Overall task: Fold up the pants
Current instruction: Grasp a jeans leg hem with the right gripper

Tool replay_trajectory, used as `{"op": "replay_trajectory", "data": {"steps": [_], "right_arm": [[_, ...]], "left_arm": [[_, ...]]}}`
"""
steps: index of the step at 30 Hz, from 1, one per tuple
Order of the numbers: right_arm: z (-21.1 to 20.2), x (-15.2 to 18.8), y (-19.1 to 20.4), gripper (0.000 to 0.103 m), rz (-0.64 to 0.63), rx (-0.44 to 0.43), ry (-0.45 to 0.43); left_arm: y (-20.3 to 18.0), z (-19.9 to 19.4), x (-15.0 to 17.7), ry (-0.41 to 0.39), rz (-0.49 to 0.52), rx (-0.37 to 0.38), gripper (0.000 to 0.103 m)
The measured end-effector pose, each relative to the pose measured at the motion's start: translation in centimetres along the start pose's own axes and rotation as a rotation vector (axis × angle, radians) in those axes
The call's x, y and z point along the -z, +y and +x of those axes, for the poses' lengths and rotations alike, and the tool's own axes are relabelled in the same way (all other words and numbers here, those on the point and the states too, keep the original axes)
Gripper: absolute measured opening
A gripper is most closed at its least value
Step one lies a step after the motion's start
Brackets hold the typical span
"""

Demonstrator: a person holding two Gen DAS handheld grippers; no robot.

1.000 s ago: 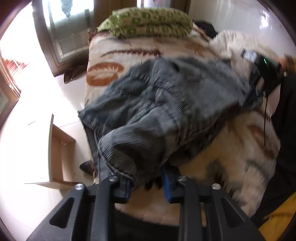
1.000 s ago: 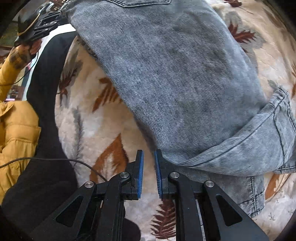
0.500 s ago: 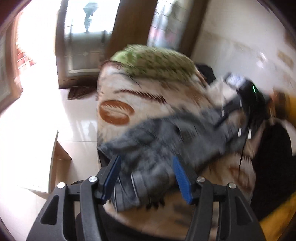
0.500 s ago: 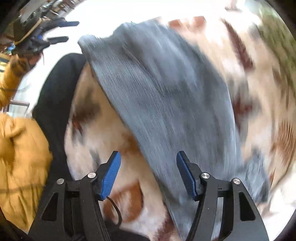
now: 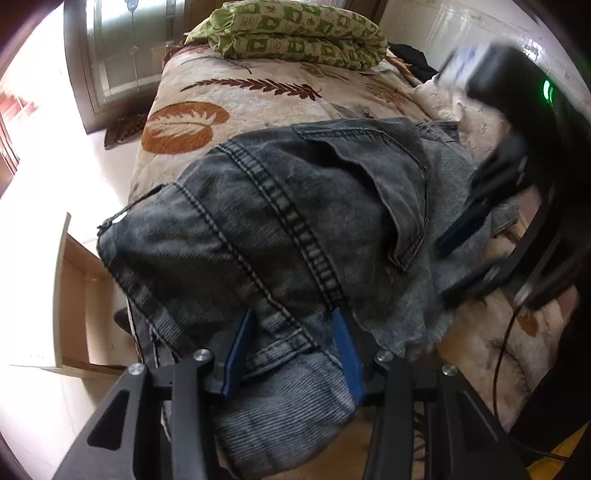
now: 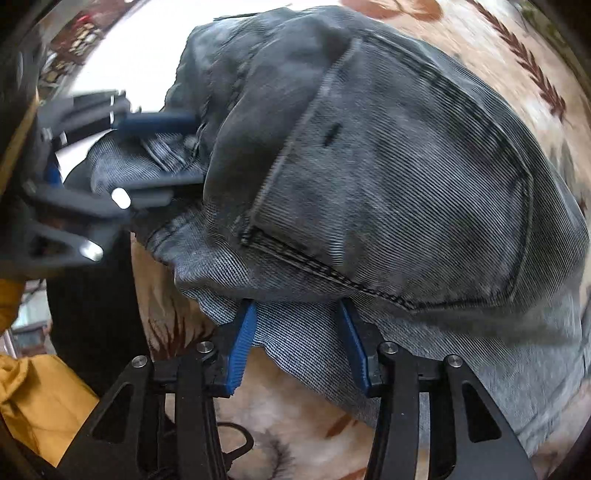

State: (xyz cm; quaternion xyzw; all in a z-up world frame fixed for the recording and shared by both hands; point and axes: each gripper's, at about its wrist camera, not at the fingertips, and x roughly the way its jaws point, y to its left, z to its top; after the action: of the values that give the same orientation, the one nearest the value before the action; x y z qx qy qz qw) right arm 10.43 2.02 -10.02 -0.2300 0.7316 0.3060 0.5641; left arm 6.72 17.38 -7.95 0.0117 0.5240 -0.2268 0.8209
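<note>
Dark grey jeans lie bunched in a fold on the leaf-print blanket, back pocket on top. My left gripper points steeply down at the near end of the bundle. Its jaws are closing, a thick roll of denim sits between the blue pads, and they do not clamp it. My right gripper is also closing, its fingertips tucked under the pocket fold with a lower denim layer between them, not squeezed. The left gripper also shows in the right wrist view, straddling the seam end.
A folded green patterned quilt lies at the head of the bed. An open cardboard box stands on the white floor beside the bed's left edge. A person's yellow sleeve and a black cable are near me.
The left gripper let go of the pant leg, opened wide, then came down around the bundle. The right gripper opened and swept across to the pocket fold. Both jaws have since narrowed.
</note>
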Motion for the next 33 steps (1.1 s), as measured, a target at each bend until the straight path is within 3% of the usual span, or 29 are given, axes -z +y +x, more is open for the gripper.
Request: {"op": "replay_trajectory", "data": {"steps": [3,7,9,12,15,17,20,23,28,31,33], "right_arm": [[-4.7,-0.5,1.0,0.046,-0.039,0.131,0.073],[-13.0,0.0,0.3,0.068,-0.075,0.244,-0.028],[-15.1,0.9,-1.6,0.069,-0.053,0.297,-0.068],[-16.3,2.5,-5.9,0.069,0.013,0.366,-0.083],[-13.5,3.7,-12.6,0.069,0.149,0.441,-0.039],[-12.3,4.8,-17.3,0.069,0.251,0.502,-0.015],[-10.9,6.5,-23.7,0.069,0.404,0.482,-0.038],[-9.6,7.0,-27.7,0.069,0.493,0.428,-0.052],[-8.6,6.1,-30.6,0.070,0.590,0.317,-0.157],[-7.7,5.0,-31.0,0.070,0.612,0.238,-0.153],[-6.9,4.1,-31.1,0.070,0.614,0.276,-0.104]], "left_arm": [[0.4,-2.2,-0.4,-0.014,-0.034,0.023,0.045],[-1.9,-6.0,-2.9,-0.119,0.016,-0.030,0.046],[-3.8,-6.5,-4.8,-0.144,0.042,-0.006,0.047],[-7.0,-4.2,-7.6,-0.105,0.091,0.023,0.047],[-10.6,0.0,-9.8,-0.018,0.126,0.083,0.047],[-12.9,2.6,-10.9,0.017,0.167,0.078,0.047],[-15.1,5.6,-12.0,0.069,0.198,0.093,0.047],[-16.5,7.7,-13.5,0.110,0.250,0.110,0.046],[-18.3,10.5,-16.3,0.172,0.372,0.179,0.046],[-18.6,10.9,-17.4,0.219,0.394,0.177,0.046],[-18.8,10.4,-17.3,0.229,0.387,0.147,0.046]]}}
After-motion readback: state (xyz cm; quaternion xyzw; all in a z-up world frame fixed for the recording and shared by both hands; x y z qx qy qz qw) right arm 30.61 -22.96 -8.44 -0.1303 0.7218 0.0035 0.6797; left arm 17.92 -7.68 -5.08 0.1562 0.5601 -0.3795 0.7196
